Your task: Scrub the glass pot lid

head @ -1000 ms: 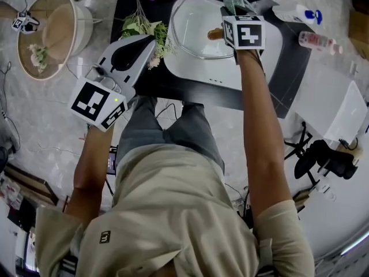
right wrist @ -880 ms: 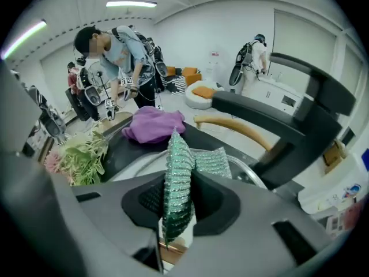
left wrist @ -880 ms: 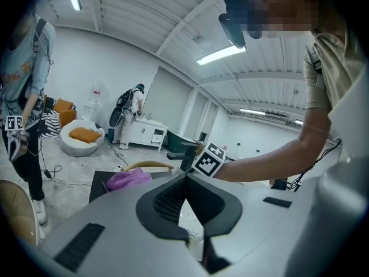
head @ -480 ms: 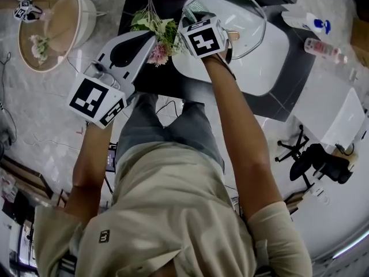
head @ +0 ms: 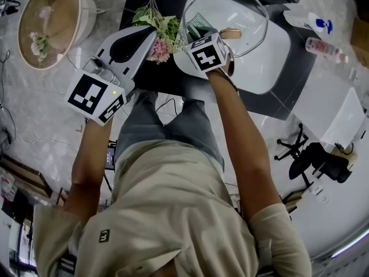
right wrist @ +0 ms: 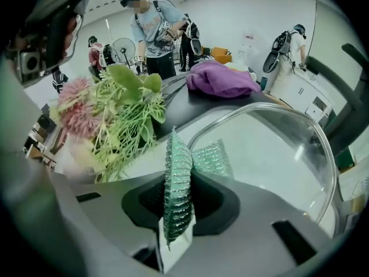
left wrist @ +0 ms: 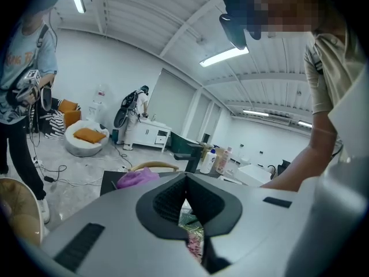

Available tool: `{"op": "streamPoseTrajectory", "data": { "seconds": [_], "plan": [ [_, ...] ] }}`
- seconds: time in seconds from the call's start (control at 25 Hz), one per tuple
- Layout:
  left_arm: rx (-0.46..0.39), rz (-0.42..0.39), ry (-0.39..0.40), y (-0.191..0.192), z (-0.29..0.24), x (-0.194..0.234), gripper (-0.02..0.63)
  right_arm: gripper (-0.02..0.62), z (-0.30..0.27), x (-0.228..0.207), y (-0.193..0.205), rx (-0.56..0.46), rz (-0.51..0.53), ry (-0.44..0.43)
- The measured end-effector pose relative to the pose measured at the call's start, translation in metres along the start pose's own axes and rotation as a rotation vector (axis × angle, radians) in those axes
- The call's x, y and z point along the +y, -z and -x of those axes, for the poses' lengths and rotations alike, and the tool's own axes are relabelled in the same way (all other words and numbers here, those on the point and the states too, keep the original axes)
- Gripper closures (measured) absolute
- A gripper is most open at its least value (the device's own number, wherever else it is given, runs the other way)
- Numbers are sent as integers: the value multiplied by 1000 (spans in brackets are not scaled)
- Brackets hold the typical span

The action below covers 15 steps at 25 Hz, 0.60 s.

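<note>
Clear glass pot lid (head: 245, 10) with a brown knob (head: 230, 34) sits at the upper centre of the head view, on a white rounded tray (head: 262, 68) on a dark surface (head: 167, 77). In the right gripper view the lid (right wrist: 277, 149) fills the right half of the frame, its rim curving up and over; whether it lies flat or tilted is unclear

The right gripper (head: 200, 32), at the lid's left edge, has its jaws clenched on a green scrubbing pad (right wrist: 176, 183). The pad stands on edge between them, and its far end reaches the lid's rim. From above only a corner of the pad (head: 196, 22) shows past the gripper's marker cube

The left gripper (head: 149, 38) is left of centre in the head view, apart from the lid, pointing toward a bunch of green and pink artificial flowers (head: 157, 30). Its jaws (left wrist: 184, 192) are pressed together at the tips with nothing between them

In the right gripper view the flowers (right wrist: 115, 114) lie at the left, just beside the lid. A purple cloth (right wrist: 222, 77) lies behind it at upper centre. Two bottles (head: 314, 22) lie at the upper right of the head view, well apart from the lid
</note>
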State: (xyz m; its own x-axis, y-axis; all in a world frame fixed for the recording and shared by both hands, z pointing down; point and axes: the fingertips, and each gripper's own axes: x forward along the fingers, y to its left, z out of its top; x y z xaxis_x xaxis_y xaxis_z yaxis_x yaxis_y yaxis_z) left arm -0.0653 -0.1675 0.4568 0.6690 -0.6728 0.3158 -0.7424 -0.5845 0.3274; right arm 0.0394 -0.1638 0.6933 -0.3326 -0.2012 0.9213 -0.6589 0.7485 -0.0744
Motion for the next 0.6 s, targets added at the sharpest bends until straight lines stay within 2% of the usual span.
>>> {"op": "streamPoseTrajectory", "data": {
  "seconds": [0.4,0.6],
  "plan": [
    [-2,-8,11,-4,0,-11,591,512,10,-6,63,91,-22,-8],
    [-11,-25,20,-13,2,-18,591,512,18,-24,83,99,-30,40]
  ]
}}
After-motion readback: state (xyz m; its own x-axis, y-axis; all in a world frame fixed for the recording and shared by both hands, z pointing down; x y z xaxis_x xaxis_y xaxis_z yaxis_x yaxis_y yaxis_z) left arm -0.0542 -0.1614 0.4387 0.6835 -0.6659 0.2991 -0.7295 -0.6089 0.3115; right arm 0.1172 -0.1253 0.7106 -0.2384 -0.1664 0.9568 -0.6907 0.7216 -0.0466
